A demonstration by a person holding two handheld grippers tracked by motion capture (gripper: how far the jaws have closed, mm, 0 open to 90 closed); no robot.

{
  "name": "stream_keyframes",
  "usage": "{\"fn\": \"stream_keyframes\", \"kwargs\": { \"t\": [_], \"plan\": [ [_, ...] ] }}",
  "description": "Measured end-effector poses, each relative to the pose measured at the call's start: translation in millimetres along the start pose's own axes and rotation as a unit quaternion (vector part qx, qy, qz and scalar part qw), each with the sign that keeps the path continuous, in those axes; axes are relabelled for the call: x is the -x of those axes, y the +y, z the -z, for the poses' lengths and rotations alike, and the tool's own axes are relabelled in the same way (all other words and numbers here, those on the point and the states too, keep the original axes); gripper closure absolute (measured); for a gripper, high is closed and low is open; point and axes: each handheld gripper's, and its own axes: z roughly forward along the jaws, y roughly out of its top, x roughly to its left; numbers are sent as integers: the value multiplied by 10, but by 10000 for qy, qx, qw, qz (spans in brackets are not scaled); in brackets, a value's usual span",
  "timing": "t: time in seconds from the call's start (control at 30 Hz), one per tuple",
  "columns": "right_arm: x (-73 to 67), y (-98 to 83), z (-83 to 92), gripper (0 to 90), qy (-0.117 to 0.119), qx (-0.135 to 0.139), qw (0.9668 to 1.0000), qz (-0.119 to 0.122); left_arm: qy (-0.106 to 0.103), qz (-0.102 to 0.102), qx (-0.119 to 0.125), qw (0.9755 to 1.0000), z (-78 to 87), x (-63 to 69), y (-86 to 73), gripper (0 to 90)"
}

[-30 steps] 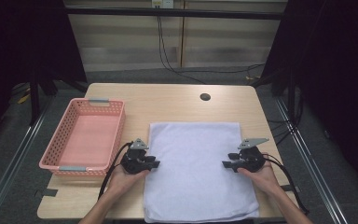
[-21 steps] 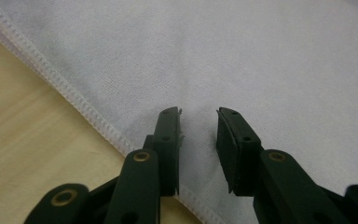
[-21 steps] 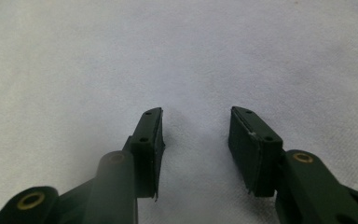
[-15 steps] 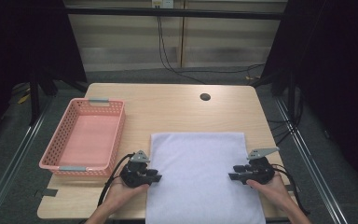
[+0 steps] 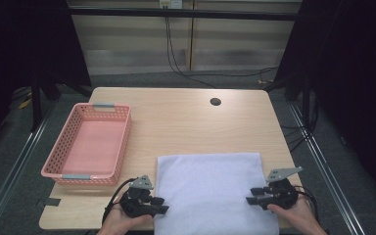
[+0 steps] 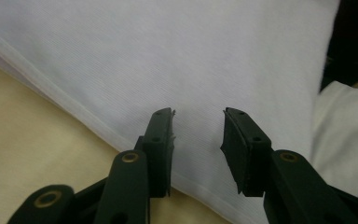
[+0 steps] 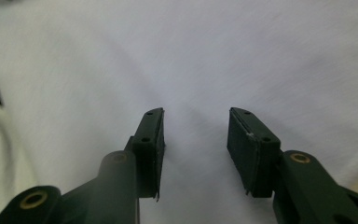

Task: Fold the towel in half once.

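A white towel lies flat on the near half of the wooden table, and its near end reaches the table's front edge. My left gripper sits at the towel's left hem near the front, held in a hand. In the left gripper view the left gripper stands open above the towel, just inside its hemmed edge, with nothing between the jaws. My right gripper is at the towel's right side. In the right gripper view the right gripper is open over the plain cloth.
A pink mesh basket with nothing in it stands at the table's left side, just beyond the left gripper. A round cable hole sits near the far edge. Bare tabletop shows left of the hem.
The towel has slid toward the person's side of the table. Both hands and grippers drew back with it toward the front edge.
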Motion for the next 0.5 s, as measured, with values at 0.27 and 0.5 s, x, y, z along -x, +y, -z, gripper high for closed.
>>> {"fn": "stream_keyframes", "kwargs": {
  "t": [0.27,0.5],
  "plan": [
    [711,454,56,593,-869,794,9930,-140,563,110,384,9976,-52,-452,455,645],
    [1081,567,-263,412,-930,700,9921,-461,888,345,638,9934,-157,-811,681,588]
  ]
}}
